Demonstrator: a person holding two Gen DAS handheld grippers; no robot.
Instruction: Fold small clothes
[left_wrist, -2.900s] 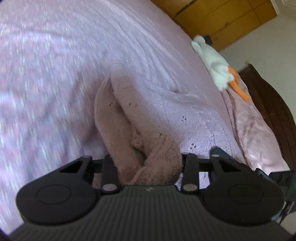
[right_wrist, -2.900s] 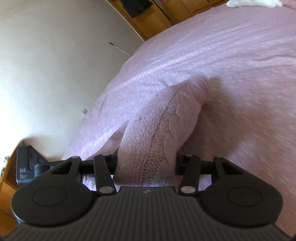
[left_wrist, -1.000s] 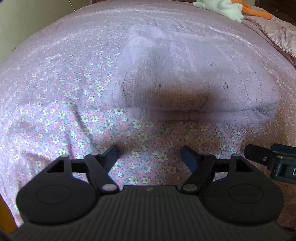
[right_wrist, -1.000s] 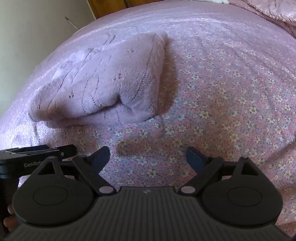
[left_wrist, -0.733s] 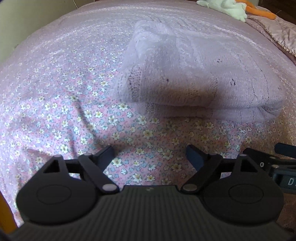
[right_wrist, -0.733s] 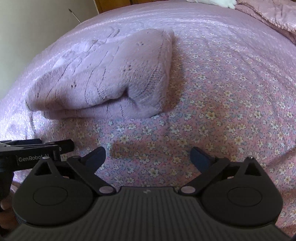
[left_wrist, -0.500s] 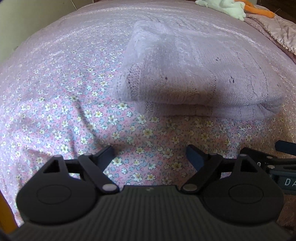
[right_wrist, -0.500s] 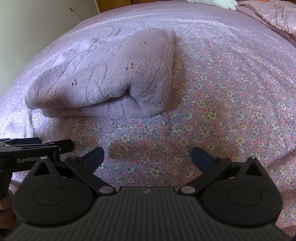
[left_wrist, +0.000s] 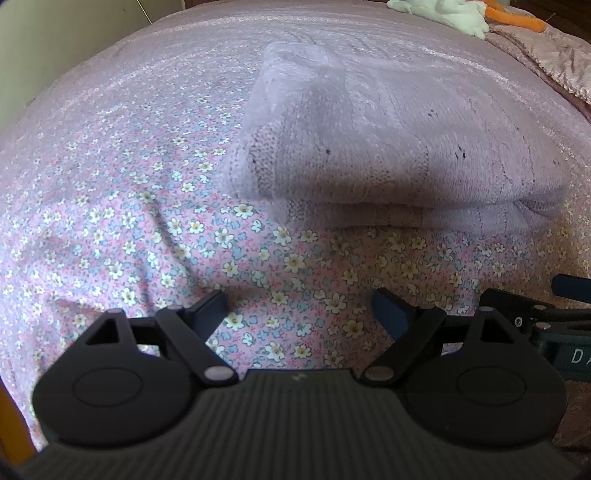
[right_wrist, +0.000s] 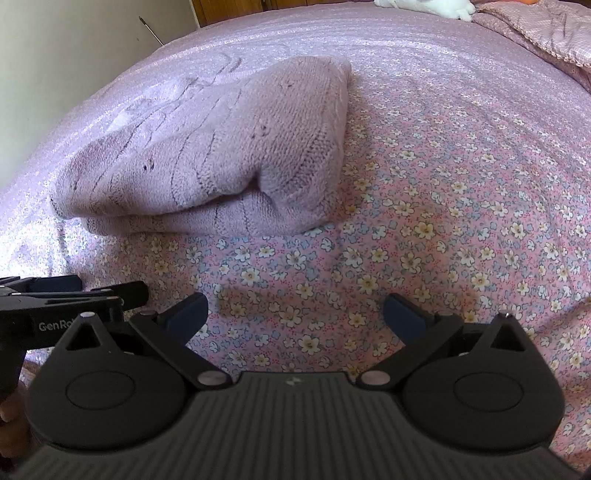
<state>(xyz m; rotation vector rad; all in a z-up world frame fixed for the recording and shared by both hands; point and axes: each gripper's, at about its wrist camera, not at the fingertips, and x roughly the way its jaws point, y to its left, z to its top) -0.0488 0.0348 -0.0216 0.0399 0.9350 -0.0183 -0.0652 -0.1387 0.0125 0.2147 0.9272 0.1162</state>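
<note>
A pale pink knitted garment (left_wrist: 388, 155) lies folded in a thick bundle on the flowered bedsheet (left_wrist: 129, 221). It also shows in the right wrist view (right_wrist: 221, 158), folded edge toward me. My left gripper (left_wrist: 299, 310) is open and empty, hovering over the sheet just in front of the bundle. My right gripper (right_wrist: 295, 310) is open and empty, in front of the bundle's right end. The left gripper shows at the right wrist view's left edge (right_wrist: 74, 291).
A white and orange plush toy (left_wrist: 461, 14) lies at the far end of the bed. A rumpled pink quilt (right_wrist: 546, 33) lies at the far right. A pale wall (right_wrist: 74, 44) stands to the left of the bed.
Both grippers earlier held the knit up off the bed, shut on it. It now lies folded on the sheet, both grippers are open, and they have drawn back slightly.
</note>
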